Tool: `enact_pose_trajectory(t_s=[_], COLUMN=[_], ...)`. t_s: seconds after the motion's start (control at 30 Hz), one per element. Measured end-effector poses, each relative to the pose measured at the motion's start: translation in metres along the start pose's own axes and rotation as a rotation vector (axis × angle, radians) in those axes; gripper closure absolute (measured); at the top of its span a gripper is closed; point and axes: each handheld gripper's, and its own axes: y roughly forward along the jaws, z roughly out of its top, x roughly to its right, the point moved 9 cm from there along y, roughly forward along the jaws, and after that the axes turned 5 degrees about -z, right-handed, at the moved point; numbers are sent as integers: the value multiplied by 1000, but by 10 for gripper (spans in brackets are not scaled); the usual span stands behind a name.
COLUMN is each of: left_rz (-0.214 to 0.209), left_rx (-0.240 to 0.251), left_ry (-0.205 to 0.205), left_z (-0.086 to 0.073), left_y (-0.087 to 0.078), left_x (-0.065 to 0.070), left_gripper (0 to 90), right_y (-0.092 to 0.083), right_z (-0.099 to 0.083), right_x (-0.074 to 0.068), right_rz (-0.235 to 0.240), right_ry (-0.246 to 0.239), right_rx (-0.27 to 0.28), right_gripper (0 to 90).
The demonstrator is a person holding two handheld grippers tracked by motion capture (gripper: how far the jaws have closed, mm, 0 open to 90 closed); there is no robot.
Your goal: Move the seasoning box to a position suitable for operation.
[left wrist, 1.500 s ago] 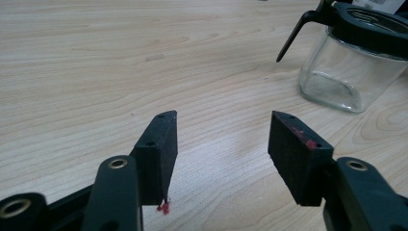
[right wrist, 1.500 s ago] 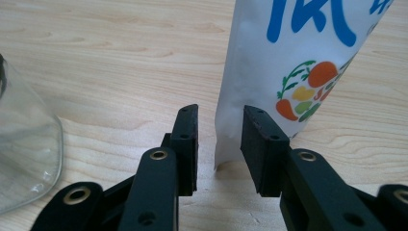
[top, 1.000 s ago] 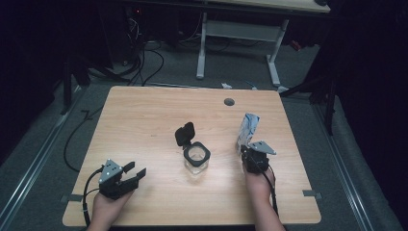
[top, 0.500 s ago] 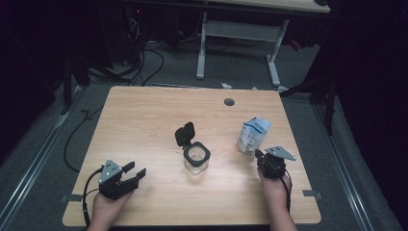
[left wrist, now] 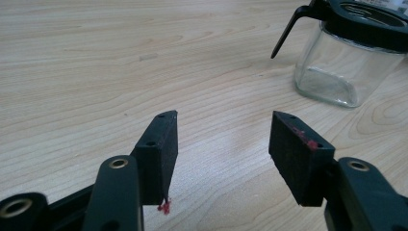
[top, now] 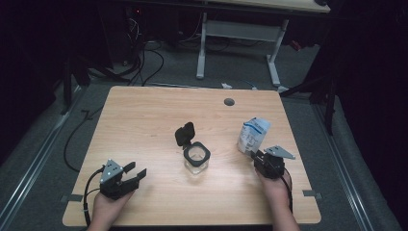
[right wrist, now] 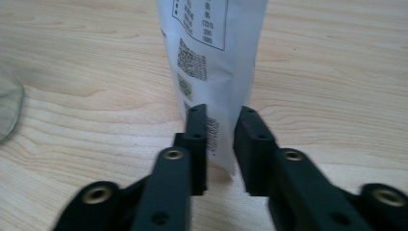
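While the white pouch (top: 253, 135) stands upright toward the right edge of the tabletop (top: 144, 120), the high view shows the right gripper (top: 258, 157) just in front of it, at its lower near edge, with the hand behind it near the front right corner. The glass jar (top: 196, 160) sits near the middle of the tabletop, its black flip lid (top: 184, 134) swung up and open. The left gripper (top: 133, 174) rests near the front left corner, well apart from the jar, jaws spread and empty.

In the left gripper view, the two black jaws stand wide with bare wood between them; the jar (left wrist: 346, 57) lies ahead, toward the upper right.

In the right gripper view, the jaws have just been opening and now stand narrowly apart, the pouch's (right wrist: 211, 57) lower edge between them; the pads seem to have let go, though the gap is slight. The pouch's back carries a printed table, a square code and a barcode, too blurred to read; no brand is legible.

I judge this the step of setting the pouch down beside the jar. Next, the right gripper should back straight away without tipping the pouch.
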Motion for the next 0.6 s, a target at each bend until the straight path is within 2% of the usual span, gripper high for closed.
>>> enact_pose_trajectory(t_s=[0.07,0.23,0.33,0.47,0.6], left_rz=[-1,-1,-1,-3,-6], left_rx=[-2,0,4,3,1], left_ry=[-2,0,-3,-2,3], left_z=[-1,0,0,0,0], left_y=[1,0,0,0,0], left_x=[0,0,0,1,2], left_gripper=[442,442,442,442,442], right_y=[-1,-7,-15,-31,-34], right_z=[1,0,-1,-3,-7], right_x=[0,-14,-21,-27,-31], right_rz=[3,36,57,64,54], right_ry=[-10,-42,-30,-26,-50], right_rx=[13,20,38,57,50], right_gripper=[895,900,900,900,900])
